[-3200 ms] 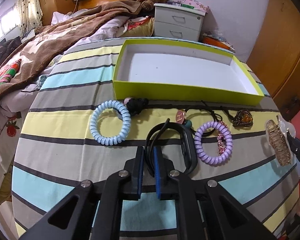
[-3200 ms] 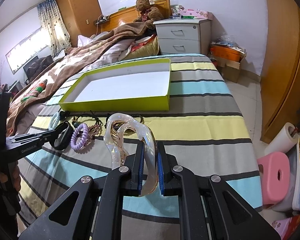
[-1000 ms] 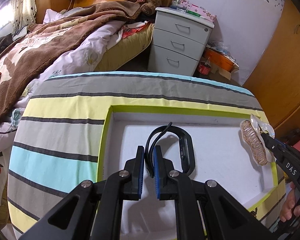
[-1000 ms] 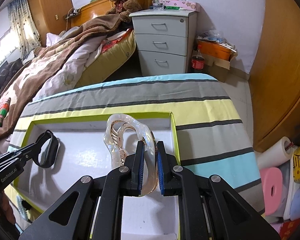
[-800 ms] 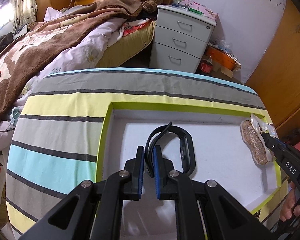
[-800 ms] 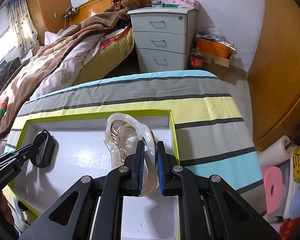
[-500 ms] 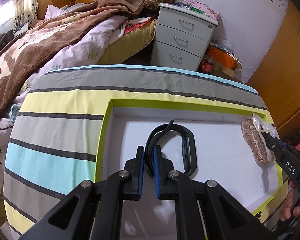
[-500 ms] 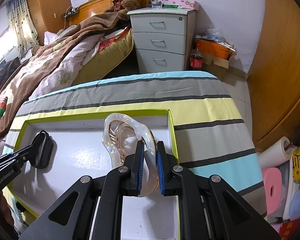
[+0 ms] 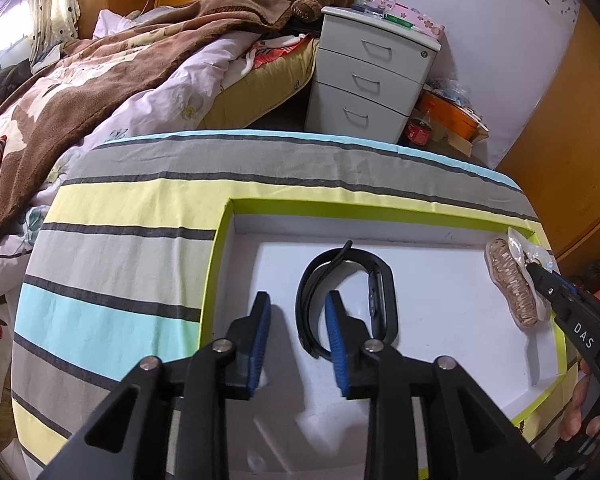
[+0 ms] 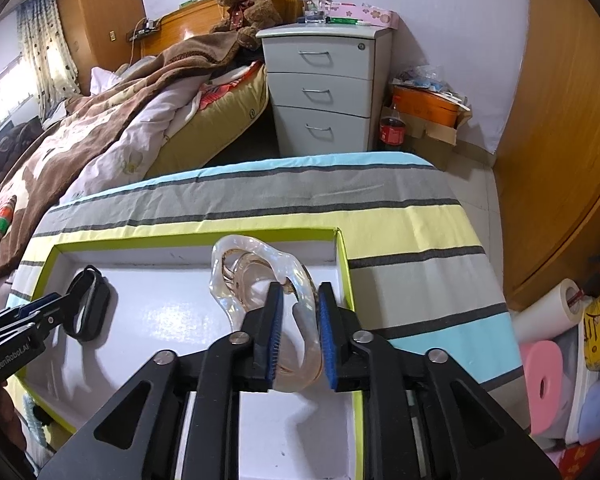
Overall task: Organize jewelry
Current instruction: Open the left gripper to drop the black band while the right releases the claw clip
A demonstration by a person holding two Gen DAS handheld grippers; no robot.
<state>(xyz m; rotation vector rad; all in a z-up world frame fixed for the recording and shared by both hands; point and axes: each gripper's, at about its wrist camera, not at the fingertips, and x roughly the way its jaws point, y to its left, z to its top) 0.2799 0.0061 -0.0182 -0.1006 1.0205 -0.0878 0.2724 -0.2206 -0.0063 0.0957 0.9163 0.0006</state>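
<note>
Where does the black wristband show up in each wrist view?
Left wrist: black wristband at centre, on the tray floor, its left strap between the opening left gripper fingers.
Right wrist: far left, at the left gripper's tip.
Shared landmark: green-rimmed tray.

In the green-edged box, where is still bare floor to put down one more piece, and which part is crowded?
Inside the box, the widest bare white floor lies between the black band and the pearly hair clip. Another free strip runs along the far wall, behind both. The near left part is crowded by the left gripper, its jaws opening around the band; the right end by the right gripper, also opening.
</note>
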